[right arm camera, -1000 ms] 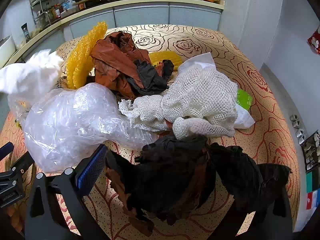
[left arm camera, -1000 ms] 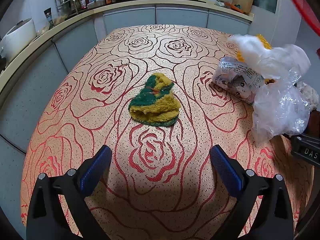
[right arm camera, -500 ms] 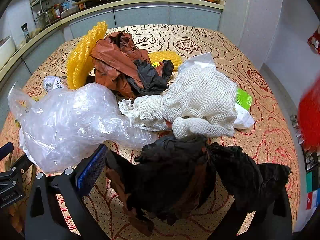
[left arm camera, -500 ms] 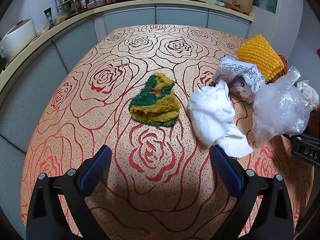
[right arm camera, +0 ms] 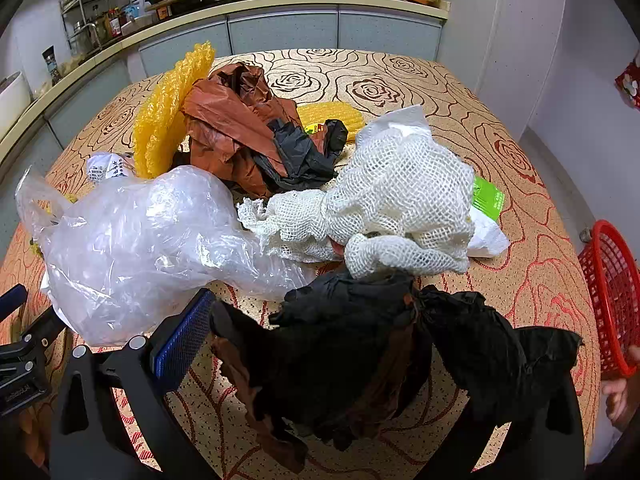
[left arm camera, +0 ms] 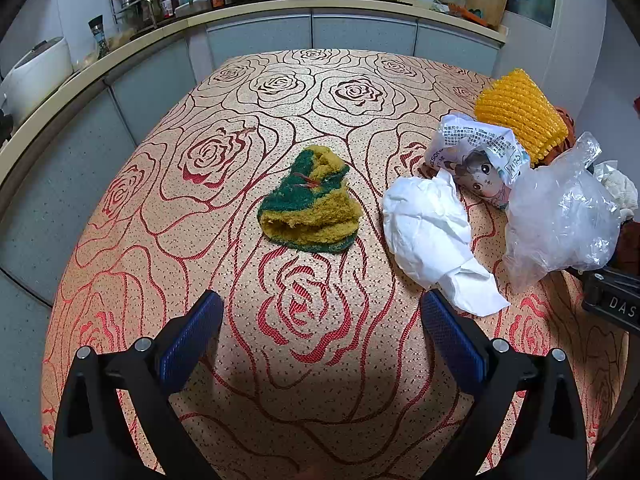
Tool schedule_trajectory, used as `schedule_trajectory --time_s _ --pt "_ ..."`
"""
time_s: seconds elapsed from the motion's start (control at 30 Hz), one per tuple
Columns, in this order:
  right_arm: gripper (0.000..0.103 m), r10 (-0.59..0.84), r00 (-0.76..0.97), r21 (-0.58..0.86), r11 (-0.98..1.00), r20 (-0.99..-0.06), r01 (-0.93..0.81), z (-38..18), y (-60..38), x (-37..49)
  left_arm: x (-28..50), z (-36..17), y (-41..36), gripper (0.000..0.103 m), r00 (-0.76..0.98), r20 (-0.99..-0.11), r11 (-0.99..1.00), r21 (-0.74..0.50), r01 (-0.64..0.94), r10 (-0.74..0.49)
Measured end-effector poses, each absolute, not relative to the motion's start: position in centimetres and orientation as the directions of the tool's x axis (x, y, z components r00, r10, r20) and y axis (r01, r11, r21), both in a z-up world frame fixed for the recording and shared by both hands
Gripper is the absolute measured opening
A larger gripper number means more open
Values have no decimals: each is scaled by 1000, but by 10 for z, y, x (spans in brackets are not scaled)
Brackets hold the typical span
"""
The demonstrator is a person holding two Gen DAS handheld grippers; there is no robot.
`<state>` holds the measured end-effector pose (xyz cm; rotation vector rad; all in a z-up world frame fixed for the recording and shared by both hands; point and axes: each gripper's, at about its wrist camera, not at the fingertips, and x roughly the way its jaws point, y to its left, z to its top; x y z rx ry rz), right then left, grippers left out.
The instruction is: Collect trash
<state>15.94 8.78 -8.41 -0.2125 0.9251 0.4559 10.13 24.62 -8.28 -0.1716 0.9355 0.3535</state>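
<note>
My left gripper [left arm camera: 320,332] is open above bare tablecloth. Ahead of it lie a green-and-yellow rag [left arm camera: 310,208], a crumpled white paper [left arm camera: 432,236], a printed cartoon packet [left arm camera: 476,160], yellow bubble wrap [left arm camera: 520,120] and a clear plastic bag [left arm camera: 560,216]. My right gripper [right arm camera: 320,320] stands open, and a crumpled black-and-brown bag [right arm camera: 360,352] sits between its jaws and hides the right finger. Beyond it are white mesh netting [right arm camera: 392,208], the clear plastic bag [right arm camera: 140,240], a brown bag [right arm camera: 232,128] and the yellow bubble wrap [right arm camera: 168,116].
A red plastic basket [right arm camera: 608,300] is at the table's right edge, with a hand [right arm camera: 620,392] under it. A green label [right arm camera: 488,198] and white paper [right arm camera: 486,236] lie beside the netting. Kitchen counters [left arm camera: 260,8] curve round the far and left sides of the table.
The white crumpled paper dropped from the air onto the table beside the rag. The red basket came in at the right edge, held by a hand. Both grippers stayed still.
</note>
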Motion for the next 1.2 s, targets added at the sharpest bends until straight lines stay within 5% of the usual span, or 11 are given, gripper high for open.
schedule_trajectory --time_s 1.2 --pt "97 263 528 12 902 -807 -431 -85 52 160 124 -83 223 96 548 -815 949 6 -316 188"
